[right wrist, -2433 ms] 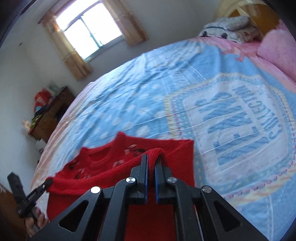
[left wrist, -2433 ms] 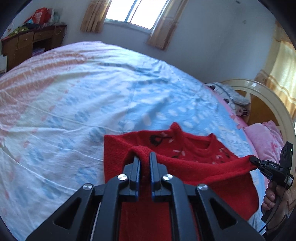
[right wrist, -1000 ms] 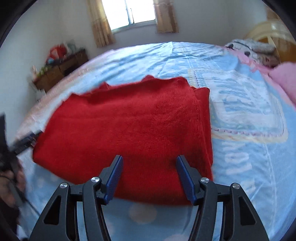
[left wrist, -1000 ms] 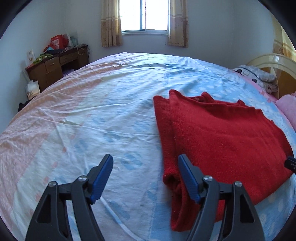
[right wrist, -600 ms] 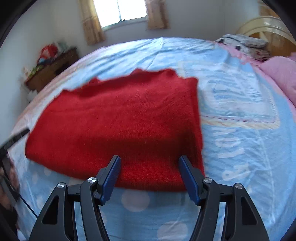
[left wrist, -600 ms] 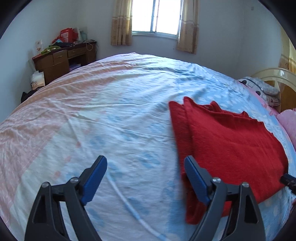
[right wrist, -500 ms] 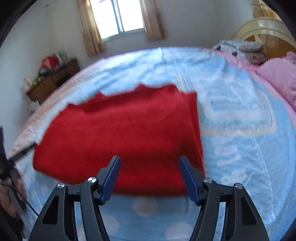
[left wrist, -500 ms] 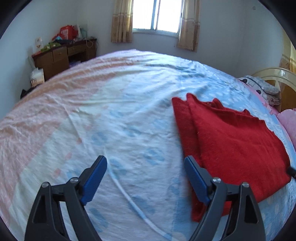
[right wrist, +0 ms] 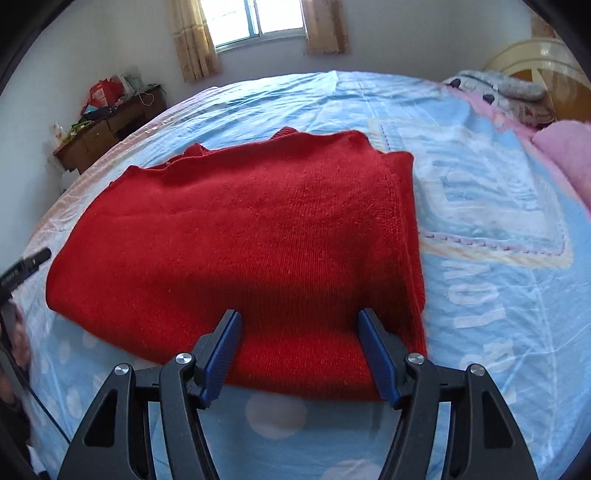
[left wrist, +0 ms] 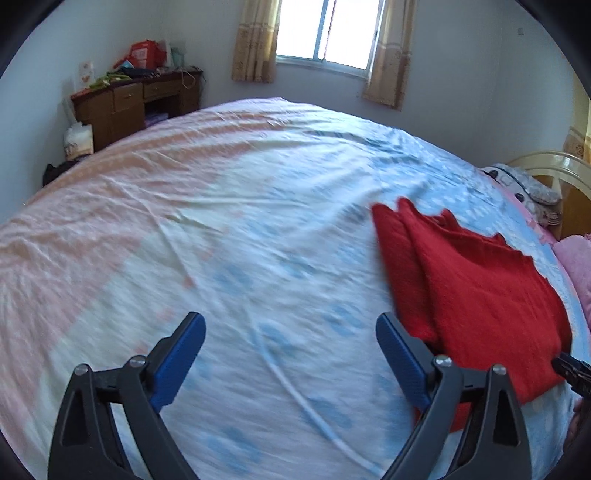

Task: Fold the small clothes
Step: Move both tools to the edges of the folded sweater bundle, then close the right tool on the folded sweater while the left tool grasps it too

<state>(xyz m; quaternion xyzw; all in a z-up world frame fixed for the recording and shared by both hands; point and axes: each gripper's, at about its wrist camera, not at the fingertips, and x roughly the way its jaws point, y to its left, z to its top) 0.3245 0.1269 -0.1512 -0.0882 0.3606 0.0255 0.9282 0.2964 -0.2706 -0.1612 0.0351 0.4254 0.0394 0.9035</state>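
A red knitted sweater (right wrist: 251, 236) lies folded flat on the bed, its folded edge toward me. In the left wrist view the sweater (left wrist: 476, 291) sits to the right. My left gripper (left wrist: 290, 354) is open and empty over bare sheet, left of the sweater; its right finger (left wrist: 402, 358) is next to the sweater's near corner. My right gripper (right wrist: 301, 354) is open and empty, its blue pads just above the sweater's near edge. The tip of the left gripper (right wrist: 26, 264) shows at the left edge of the right wrist view.
The bed sheet (left wrist: 229, 236) is pale blue and pink with a printed panel (right wrist: 491, 206). Pink pillows (right wrist: 565, 151) and a cream headboard (right wrist: 539, 48) are to the right. A wooden desk (left wrist: 133, 103) with clutter stands by the far wall under the window (left wrist: 325, 33).
Both grippers let go of the sweater's edge after laying it over in a fold. Both now stand open. The left gripper has swung left, away from the sweater.
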